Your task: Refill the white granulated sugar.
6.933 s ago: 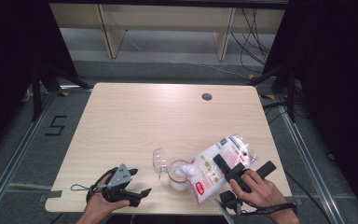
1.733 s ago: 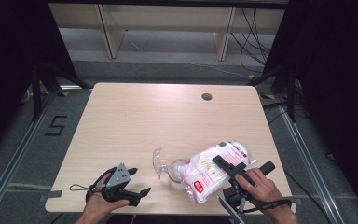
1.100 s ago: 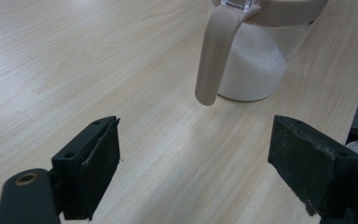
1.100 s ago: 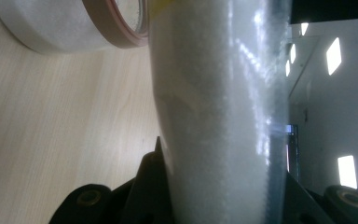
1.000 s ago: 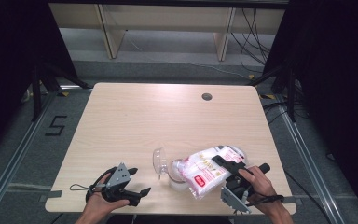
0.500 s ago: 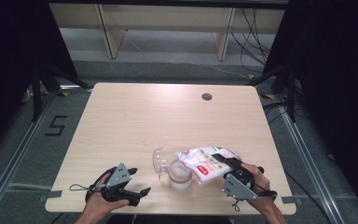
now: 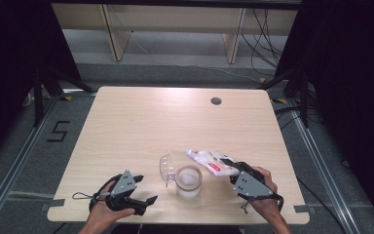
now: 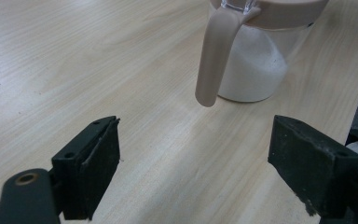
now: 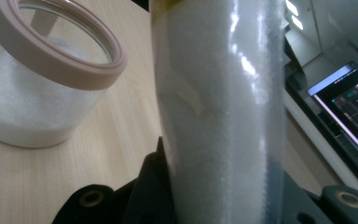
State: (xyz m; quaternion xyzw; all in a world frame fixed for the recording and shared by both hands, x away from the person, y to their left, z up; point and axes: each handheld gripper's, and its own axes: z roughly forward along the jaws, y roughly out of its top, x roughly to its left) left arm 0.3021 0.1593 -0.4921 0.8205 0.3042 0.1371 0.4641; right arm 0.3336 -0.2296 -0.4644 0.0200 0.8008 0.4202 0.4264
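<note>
Clear glass jar (image 7: 189,180) with a beige rim, part-filled with white granules, lid (image 7: 166,168) flipped open on its far-left side; it stands near the front edge of the pale wood bench (image 7: 141,122) and serves as your landmark.

Bag of white granules (image 7: 209,160): just right of the jar, tipped flat with its mouth pointing over the jar's rim. Your right tool (image 7: 237,171) is clamped narrow on the bag's rear end.

Left tool (image 7: 143,204): well left of the jar, resting low at the bench, jaws wide, holding nothing.

Hazards, as judged:
- The bag's mouth looks slightly behind the jar opening; granules could spill onto the bench.
- The bag is soft plastic, so it may sag or slip from your narrow grip.
- Nothing steadies the jar; a nudge from the bag could shift it.
</note>
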